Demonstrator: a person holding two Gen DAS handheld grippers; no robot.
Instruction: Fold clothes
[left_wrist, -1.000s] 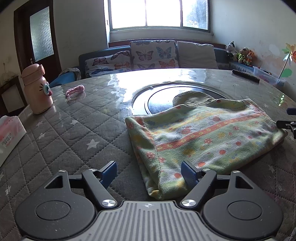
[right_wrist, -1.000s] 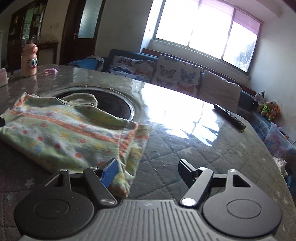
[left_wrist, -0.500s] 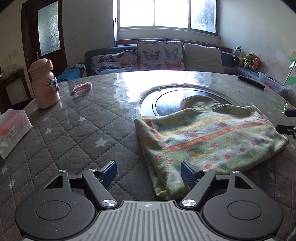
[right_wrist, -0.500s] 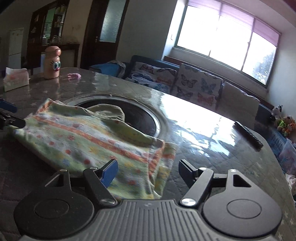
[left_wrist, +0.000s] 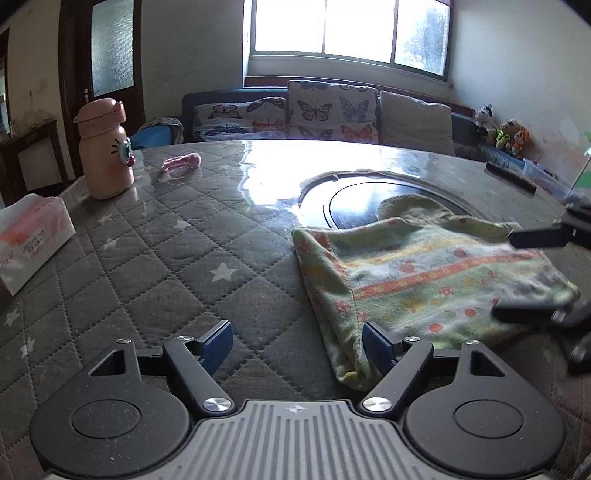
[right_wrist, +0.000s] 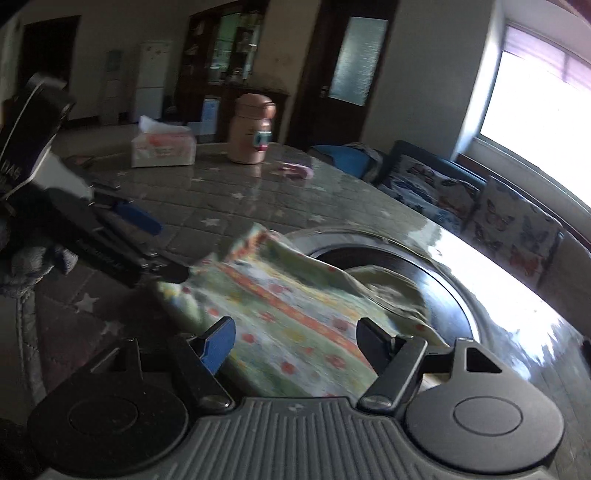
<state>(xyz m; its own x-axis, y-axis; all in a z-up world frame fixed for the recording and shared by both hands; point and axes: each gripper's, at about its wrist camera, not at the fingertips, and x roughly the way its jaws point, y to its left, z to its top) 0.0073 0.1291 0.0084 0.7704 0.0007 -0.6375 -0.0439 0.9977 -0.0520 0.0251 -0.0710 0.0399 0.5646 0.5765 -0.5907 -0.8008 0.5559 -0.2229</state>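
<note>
A folded cloth (left_wrist: 424, 280), green and yellow with orange flowered stripes, lies flat on the quilted table. My left gripper (left_wrist: 299, 343) stands open at its near left corner, and that corner lies just inside the right finger. Nothing is pinched. My right gripper (left_wrist: 532, 275) is open at the cloth's right end, with one finger over the far edge and one at the near edge. In the right wrist view the cloth (right_wrist: 288, 306) spreads under and ahead of the open right gripper (right_wrist: 297, 339). The left gripper (right_wrist: 162, 247) shows beyond it, held by a gloved hand.
A pink bottle (left_wrist: 105, 147), a tissue pack (left_wrist: 29, 236) and a small pink item (left_wrist: 181, 162) stand at the table's left. A dark round inset (left_wrist: 369, 199) lies behind the cloth, with a remote (left_wrist: 509, 177) at the far right. A sofa with butterfly cushions (left_wrist: 321, 110) runs behind the table.
My right gripper has swung round the cloth's right end and now faces across it toward the left gripper. The left gripper has shifted slightly left. The cloth lies as before.
</note>
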